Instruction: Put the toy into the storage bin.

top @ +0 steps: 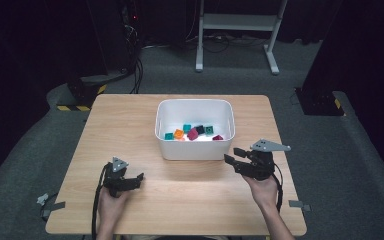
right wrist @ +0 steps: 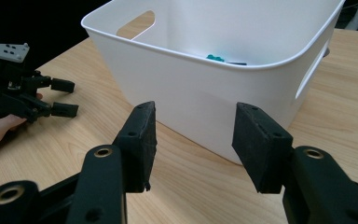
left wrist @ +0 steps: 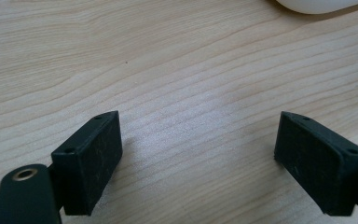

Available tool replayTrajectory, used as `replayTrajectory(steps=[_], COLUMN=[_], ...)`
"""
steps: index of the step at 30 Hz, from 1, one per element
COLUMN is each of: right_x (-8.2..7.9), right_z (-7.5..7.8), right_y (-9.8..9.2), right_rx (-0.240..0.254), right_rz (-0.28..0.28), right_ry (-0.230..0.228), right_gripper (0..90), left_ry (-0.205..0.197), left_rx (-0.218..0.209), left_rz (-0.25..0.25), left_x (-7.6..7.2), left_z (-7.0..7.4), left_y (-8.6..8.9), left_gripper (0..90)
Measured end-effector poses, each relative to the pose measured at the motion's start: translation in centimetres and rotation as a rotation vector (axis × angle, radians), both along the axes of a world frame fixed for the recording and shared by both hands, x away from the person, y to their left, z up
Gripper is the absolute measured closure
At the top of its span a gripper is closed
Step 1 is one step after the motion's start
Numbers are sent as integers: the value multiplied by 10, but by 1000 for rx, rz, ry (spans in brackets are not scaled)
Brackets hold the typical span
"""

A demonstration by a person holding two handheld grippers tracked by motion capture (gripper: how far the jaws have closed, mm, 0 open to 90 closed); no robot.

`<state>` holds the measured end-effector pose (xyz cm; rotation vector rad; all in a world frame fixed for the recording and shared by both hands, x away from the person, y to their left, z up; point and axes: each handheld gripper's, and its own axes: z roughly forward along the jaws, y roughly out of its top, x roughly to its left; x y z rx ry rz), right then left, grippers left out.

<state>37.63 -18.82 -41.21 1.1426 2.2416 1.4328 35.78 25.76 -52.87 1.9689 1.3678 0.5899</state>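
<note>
Two grippers, jaws apart, nothing held | right gripper (top: 234, 160) just beside white bin (top: 195, 148) front-right corner | left gripper (top: 139, 179) off bin's front-left | coloured blocks (top: 193, 132) inside bin

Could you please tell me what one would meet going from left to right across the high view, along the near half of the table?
Left gripper, jaws open over bare wood → white bin holding small coloured blocks → right gripper, jaws open beside the bin's right near corner.
</note>
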Motion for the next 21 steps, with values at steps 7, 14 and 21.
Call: replayTrajectory(steps=[7,14,21], right_x=[-6,-9,-13], right_z=[-12,-27,-41], right_y=[-1,0,-1], right_rx=[-1,-16,-27], right_rz=[-4,-4,-14], right_ry=[14,47,69], right_gripper=[496,496,496], left_ry=[0,0,0], left_rx=[0,0,0], left_rz=[0,-1,0], left_x=[0,0,0], left_z=[0,0,0], left_y=[0,0,0], left_gripper=[151,151,151])
